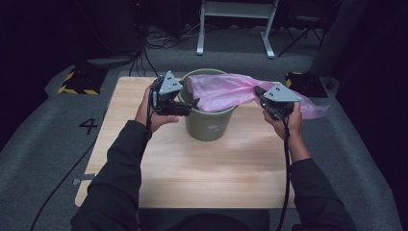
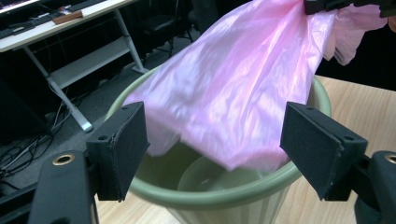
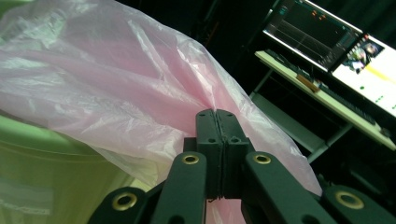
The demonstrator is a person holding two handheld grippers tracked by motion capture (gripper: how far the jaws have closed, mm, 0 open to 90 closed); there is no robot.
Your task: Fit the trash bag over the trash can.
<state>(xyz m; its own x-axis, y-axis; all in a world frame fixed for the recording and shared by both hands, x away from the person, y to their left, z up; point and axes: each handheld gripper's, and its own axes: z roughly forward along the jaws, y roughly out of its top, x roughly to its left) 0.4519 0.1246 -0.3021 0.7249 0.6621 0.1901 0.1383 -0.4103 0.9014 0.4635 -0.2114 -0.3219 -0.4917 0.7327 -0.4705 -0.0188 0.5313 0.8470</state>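
While wooden table (image 1: 192,168) fills centre of high view, green bucket (image 1: 209,122) stands upper middle. Pink plastic bag (image 1: 226,91) drapes across bucket mouth, trailing right past rim. Right gripper (image 1: 261,93), right of bucket, jaws clamped on bag. Left gripper (image 1: 192,103) at bucket's left rim, jaws apart, gripping nothing.

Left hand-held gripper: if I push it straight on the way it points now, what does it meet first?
Probably the pink plastic bag hanging over the green plastic bucket. The left hand-held gripper has open jaws either side of the bag's lower edge, just above the bucket's near rim; depth is hard to judge.
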